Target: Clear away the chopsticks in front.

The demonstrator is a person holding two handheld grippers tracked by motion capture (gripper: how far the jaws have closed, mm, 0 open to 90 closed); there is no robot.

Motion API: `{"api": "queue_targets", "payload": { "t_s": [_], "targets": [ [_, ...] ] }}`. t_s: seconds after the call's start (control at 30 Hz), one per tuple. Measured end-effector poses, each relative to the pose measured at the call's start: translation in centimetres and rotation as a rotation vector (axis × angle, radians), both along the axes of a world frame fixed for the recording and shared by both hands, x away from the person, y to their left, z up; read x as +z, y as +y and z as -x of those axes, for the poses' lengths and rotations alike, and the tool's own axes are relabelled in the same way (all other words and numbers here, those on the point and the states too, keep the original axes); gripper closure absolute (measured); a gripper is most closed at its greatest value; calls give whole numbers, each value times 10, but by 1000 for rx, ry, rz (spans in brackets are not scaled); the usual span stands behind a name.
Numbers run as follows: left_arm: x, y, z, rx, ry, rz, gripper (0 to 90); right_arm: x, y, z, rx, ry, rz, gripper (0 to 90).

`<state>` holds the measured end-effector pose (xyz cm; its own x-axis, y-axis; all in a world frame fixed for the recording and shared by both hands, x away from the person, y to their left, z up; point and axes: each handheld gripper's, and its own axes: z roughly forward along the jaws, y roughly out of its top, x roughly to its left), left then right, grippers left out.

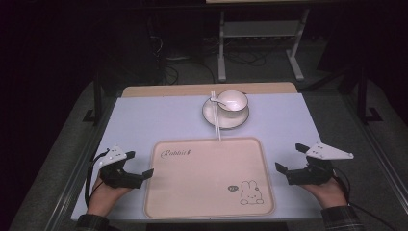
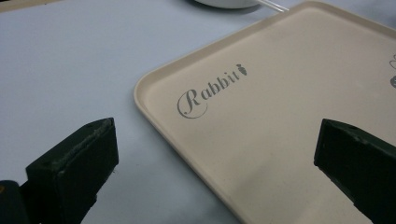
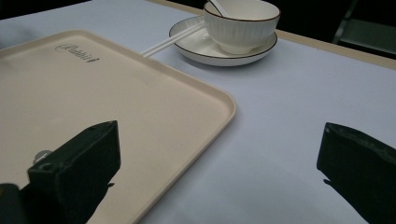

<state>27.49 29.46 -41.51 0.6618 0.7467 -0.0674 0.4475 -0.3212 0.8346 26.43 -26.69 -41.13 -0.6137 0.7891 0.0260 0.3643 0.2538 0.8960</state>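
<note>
A pale blue table [image 1: 159, 120] runs from the near edge to a strip of bare wood along its far side, with dark floor beyond. On its near half lies a beige tray [image 1: 192, 192], the largest thing on it, with rounded corners and a low raised rim; "Rabbit" is printed at its far left and a rabbit drawing [image 1: 251, 192] at its near right. The tray's near rim sits just inside the table's near edge, and broad bare blue table lies open to its left and right.

The left gripper [image 1: 139, 163] is held at the tray's left rim, jaws spread wide and holding nothing: in the left gripper view one jaw stands over blue table, the other over the tray, the rim running between them. The right gripper [image 1: 292, 158] is just right of the tray, jaws likewise wide apart and holding nothing; in the right gripper view one jaw is over the tray's right edge, the other over bare table.

Past the tray's far rim, a white saucer [image 1: 239, 119] carries a white bowl [image 1: 233, 100] with a spoon [image 1: 217, 100] in it. White chopsticks [image 1: 216, 120] lie across the saucer's left side, their near ends reaching the tray's far rim.
</note>
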Motion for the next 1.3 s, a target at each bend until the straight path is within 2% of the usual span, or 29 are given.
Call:
{"api": "queue_targets", "payload": {
  "t_s": [0.3,0.63,1.0,1.3],
  "targets": [
    [7,-11,-11,12,3,9,0,0,1,0,8,-5,6,0],
    [13,-25,-25,-8,17,-1,0,2,1,2,-3,-7,6,0],
    [20,-57,-50,-52,35,-14,0,1,1,2,-4,-11,7,0],
    [25,-83,-72,-70,60,-18,0,2,1,3,-9,-11,6,0]
  ]
}}
